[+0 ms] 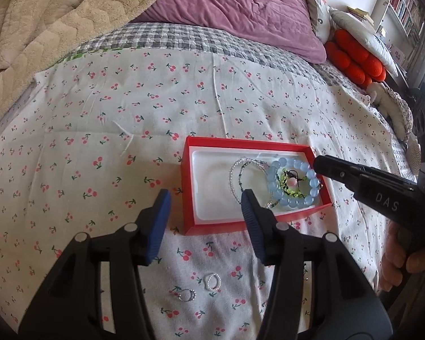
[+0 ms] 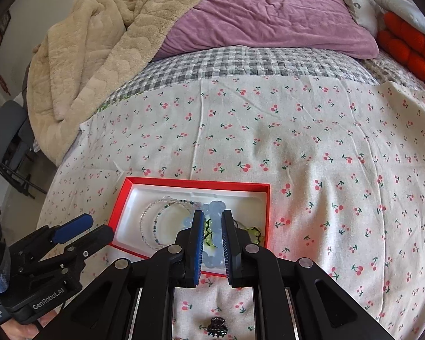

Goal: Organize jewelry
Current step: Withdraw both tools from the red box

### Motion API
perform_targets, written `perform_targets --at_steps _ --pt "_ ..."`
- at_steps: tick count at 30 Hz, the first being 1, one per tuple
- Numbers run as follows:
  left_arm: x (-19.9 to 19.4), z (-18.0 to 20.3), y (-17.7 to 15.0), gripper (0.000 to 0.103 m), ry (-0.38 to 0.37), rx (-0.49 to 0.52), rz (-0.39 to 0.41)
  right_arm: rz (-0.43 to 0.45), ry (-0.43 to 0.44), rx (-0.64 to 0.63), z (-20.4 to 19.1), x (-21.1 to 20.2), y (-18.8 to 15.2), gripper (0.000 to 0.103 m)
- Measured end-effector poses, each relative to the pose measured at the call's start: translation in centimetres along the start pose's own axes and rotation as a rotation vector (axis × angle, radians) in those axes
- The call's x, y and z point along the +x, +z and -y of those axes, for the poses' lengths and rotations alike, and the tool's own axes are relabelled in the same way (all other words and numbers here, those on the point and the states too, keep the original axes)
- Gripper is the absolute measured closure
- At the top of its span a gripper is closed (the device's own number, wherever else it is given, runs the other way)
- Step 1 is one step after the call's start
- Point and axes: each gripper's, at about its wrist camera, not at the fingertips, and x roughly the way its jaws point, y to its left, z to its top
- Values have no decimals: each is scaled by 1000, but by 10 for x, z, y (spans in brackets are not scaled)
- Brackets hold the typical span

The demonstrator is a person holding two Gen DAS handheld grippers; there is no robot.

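A red box (image 1: pixel 187 187) with a white liner lies on the cherry-print sheet; it also shows in the right wrist view (image 2: pixel 119 206). Inside lie a blue bead bracelet (image 1: pixel 297 181), thin clear bead bracelets (image 1: pixel 236 175) and a green-black piece (image 1: pixel 290 182). My left gripper (image 1: pixel 205 212) is open and empty, above the box's near left corner. Two small rings (image 1: pixel 212 280) (image 1: pixel 187 294) lie on the sheet below it. My right gripper (image 2: pixel 212 229) hovers over the box's right end above the blue bracelet (image 2: pixel 212 208), its fingers slightly apart and empty. A dark hair claw (image 2: pixel 216 325) lies under it.
The bed carries a beige blanket (image 2: pixel 93 45), a purple duvet (image 2: pixel 269 14), a grey checked quilt (image 1: pixel 170 35), orange cushions (image 1: pixel 354 59) and white pillows at the far right. A folding chair (image 2: pixel 11 147) stands left of the bed.
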Motion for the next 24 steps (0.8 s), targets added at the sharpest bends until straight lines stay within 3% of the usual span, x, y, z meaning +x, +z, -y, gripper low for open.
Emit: perform_targets --at_steps 6,9,10,12,13,17,21,24 --pt "-11 -3 -9 26 19 -9 12 -13 13 2 7 -12 -3 86" --pt "-17 0 -15 21 40 9 19 -6 8 -29 5 -22 -9 80" --pt "-19 1 -18 20 48 19 20 -8 10 -37 4 -25 -11 74" --pt "-22 3 -24 19 69 36 15 -8 18 -47 4 -31 -17 50" --pt "-23 3 -27 19 81 42 10 2 21 -47 4 -35 -20 31" --pt "-29 1 -41 17 105 55 -4 27 24 -78 1 -52 -32 29" --pt "-34 -7 -52 5 117 54 -15 28 18 -106 0 -63 -49 24" --pt "-35 -14 -59 3 136 49 -25 20 19 -95 4 -67 -63 22"
